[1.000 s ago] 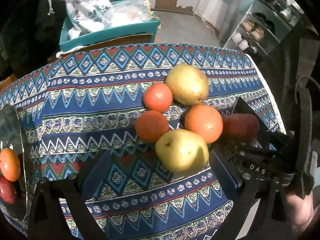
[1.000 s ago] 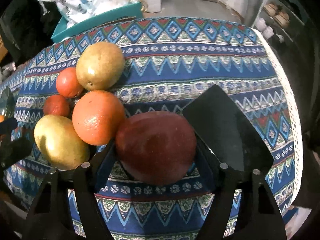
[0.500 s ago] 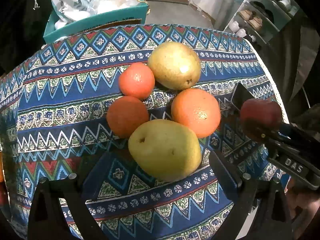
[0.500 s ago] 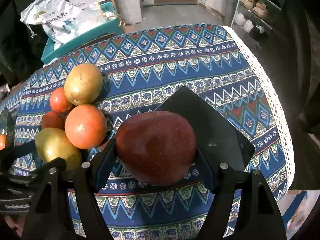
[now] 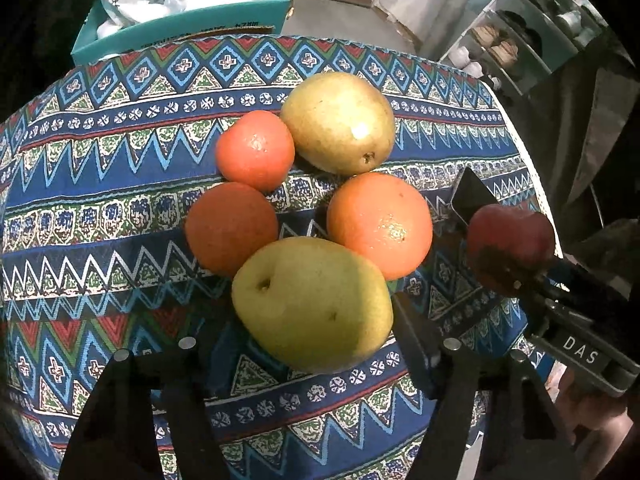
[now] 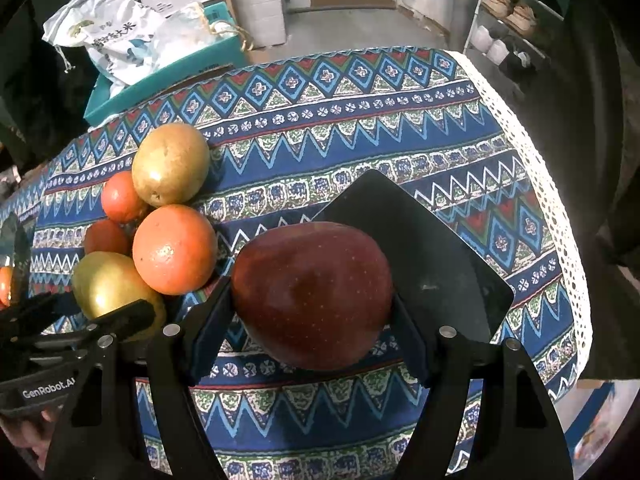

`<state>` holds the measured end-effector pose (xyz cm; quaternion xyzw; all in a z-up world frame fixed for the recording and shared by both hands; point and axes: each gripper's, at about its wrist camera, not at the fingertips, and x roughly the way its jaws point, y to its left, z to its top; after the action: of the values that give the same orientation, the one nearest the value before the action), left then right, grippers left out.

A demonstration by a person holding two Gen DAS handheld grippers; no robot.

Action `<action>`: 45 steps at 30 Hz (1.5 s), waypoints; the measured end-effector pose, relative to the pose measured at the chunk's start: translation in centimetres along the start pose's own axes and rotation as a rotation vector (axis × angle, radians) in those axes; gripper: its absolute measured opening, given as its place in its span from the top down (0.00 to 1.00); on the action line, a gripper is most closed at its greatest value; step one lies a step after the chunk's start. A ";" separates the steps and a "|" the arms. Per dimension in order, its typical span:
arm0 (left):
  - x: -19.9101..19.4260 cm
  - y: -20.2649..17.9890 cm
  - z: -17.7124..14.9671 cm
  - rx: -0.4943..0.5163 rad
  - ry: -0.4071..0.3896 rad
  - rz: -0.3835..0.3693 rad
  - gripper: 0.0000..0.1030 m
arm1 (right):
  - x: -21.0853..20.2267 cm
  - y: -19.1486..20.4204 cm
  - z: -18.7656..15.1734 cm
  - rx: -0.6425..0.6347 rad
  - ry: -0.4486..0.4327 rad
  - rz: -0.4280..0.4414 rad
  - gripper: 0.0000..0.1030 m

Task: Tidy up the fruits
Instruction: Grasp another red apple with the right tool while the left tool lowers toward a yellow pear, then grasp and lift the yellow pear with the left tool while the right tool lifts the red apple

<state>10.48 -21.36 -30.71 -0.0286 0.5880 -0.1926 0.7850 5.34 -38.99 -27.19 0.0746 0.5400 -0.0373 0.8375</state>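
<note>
A yellow-green pear [image 5: 312, 304] lies nearest on the patterned tablecloth [image 5: 100, 208]. My left gripper [image 5: 312, 316] is closing its jaws on it, and the pads touch both its sides. Behind it sit an orange [image 5: 380, 224], two tangerines [image 5: 231, 228] [image 5: 255, 150] and a second pear [image 5: 338, 122]. My right gripper [image 6: 312, 296] is shut on a dark red apple [image 6: 312, 292], held just above the cloth. The same apple [image 5: 508, 236] shows at the right of the left wrist view. In the right wrist view a left finger [image 6: 128, 314] lies against the near pear [image 6: 104, 280].
A flat black slab [image 6: 420, 248] lies on the cloth behind the apple. The table's lace edge [image 6: 552, 184] runs down the right. Beyond the far edge stands a teal box [image 5: 180, 36] with white bags. A shoe rack [image 6: 512, 12] stands at the back right.
My left gripper came down closer over the near pear and its jaws narrowed from wide open onto the pear's sides. The right gripper kept its grip on the apple.
</note>
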 end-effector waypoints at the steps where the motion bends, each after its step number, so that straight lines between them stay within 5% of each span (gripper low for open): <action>1: -0.2 0.1 -0.1 0.009 -0.003 0.011 0.31 | -0.1 0.0 0.0 0.000 -0.002 -0.001 0.28; 11: -1.9 0.1 -0.7 0.053 -0.040 0.056 0.32 | -1.2 0.5 0.2 -0.013 -0.038 -0.007 0.28; 45: -17.3 0.1 -0.8 0.104 -0.335 0.084 0.32 | -13.3 4.1 1.3 -0.081 -0.323 0.063 0.28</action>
<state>5.71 -15.29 -15.19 0.0050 0.4390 -0.1826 0.8797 1.55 -35.44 -14.19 0.0507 0.3967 -0.0007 0.9166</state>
